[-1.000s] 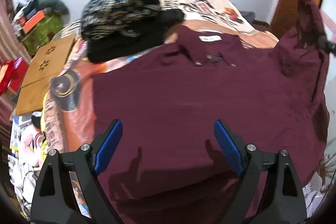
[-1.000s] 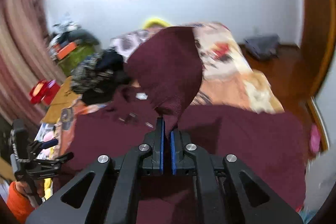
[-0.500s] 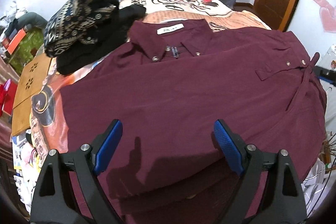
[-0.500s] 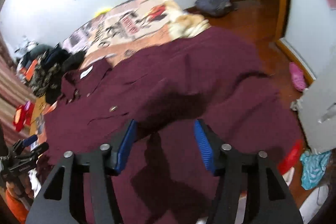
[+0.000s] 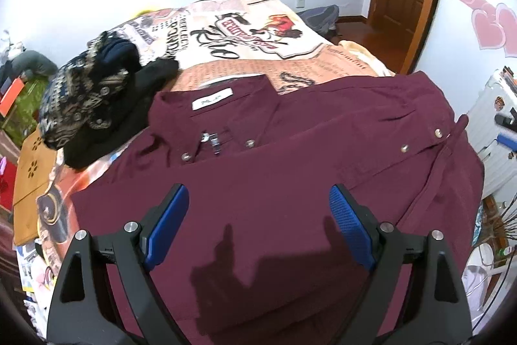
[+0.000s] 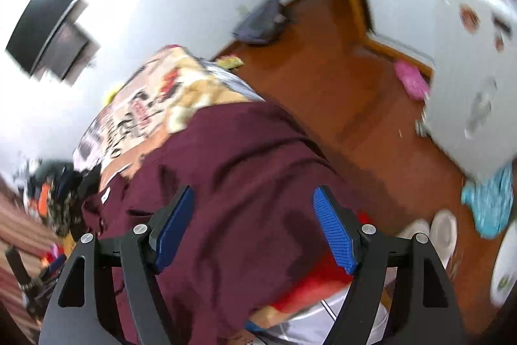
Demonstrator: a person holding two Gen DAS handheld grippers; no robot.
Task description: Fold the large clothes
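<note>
A large maroon button-up shirt (image 5: 274, 177) lies face up on the bed, collar with a white label toward the far side. One sleeve, with cuff buttons (image 5: 420, 141), is folded across the right part of the body. My left gripper (image 5: 258, 222) is open and empty, above the shirt's lower body. My right gripper (image 6: 255, 228) is open and empty over the shirt's right side (image 6: 245, 170) near the bed's edge; that view is blurred.
A pile of patterned and black clothes (image 5: 97, 99) lies at the shirt's far left on the printed bedspread (image 5: 245, 31). A wooden board (image 5: 32, 183) is at the left. White suitcase (image 5: 491, 131) and wooden floor (image 6: 339, 86) lie to the right of the bed.
My right gripper laid the sleeve it held across the shirt, opened and let go, then swung right toward the bed's edge. My left gripper stayed open above the shirt.
</note>
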